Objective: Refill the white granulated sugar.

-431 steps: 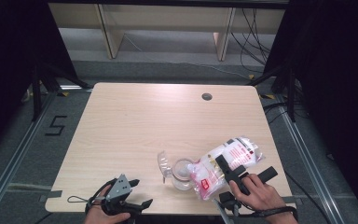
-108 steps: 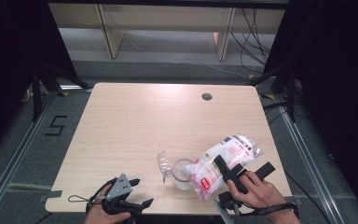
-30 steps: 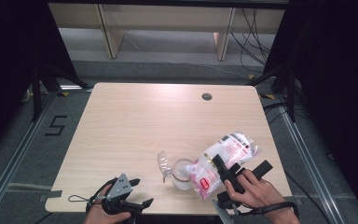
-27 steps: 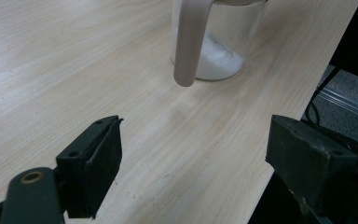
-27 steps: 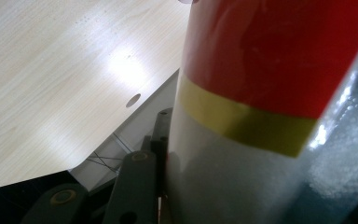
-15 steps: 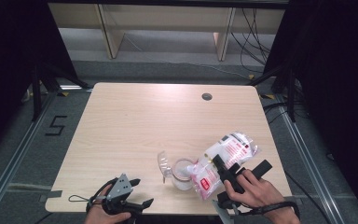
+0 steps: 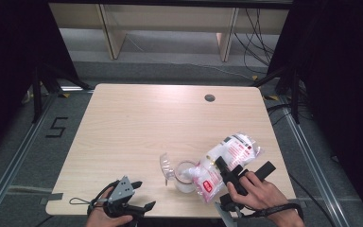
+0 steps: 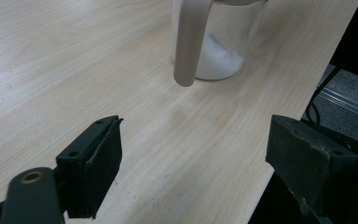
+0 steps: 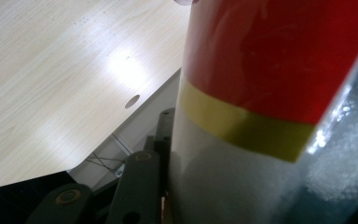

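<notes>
— On the near right of the pale wooden tabletop (image 7: 137, 123), what is there?
— One clear plastic bag of white powder with a red label (image 7: 227, 158), gripped in the right gripper (image 7: 231, 177) fingers, which have just closed further; tilted over one clear glass jug (image 7: 184, 176).
— Left gripper (image 7: 139, 196)?
— Near left, fingers open, empty.

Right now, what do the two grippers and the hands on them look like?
Both are black two-jaw tools. The left gripper carries a grey three-cornered plate on top and trails a thin black cable loop; in its own view the jaws end in blocky black pads on arms with round pivot holes. The right gripper has long black bars. A dark strap circles the right wrist. No sleeves show on the forearms.
</notes>
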The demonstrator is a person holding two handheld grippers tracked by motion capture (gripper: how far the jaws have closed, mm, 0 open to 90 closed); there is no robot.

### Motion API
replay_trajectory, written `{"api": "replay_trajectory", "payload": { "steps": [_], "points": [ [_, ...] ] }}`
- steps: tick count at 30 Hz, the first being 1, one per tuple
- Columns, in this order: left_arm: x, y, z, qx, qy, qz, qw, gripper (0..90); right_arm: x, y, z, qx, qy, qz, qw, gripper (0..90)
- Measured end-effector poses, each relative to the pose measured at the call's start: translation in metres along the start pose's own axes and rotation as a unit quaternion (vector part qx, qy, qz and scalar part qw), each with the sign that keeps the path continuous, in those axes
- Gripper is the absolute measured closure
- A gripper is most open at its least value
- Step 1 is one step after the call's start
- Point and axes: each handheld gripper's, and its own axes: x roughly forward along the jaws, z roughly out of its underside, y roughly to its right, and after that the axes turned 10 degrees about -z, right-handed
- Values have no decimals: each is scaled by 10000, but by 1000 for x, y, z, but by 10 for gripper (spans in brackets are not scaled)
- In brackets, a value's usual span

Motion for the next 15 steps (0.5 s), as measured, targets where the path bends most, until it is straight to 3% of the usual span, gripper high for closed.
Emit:
{"api": "replay_trajectory", "payload": {
  "steps": [2,10,15],
  "points": [
    [0,0,0,28,-15,-13,10000,180,1,1,0,-81,27,-11,10000,713],
    [0,0,0,24,-17,-15,10000,180,1,-4,3,109,-10,-44,9999,720],
    [0,0,0,0,-25,-17,10000,180,2,-4,3,15,24,-39,10000,721]
  ]
}}
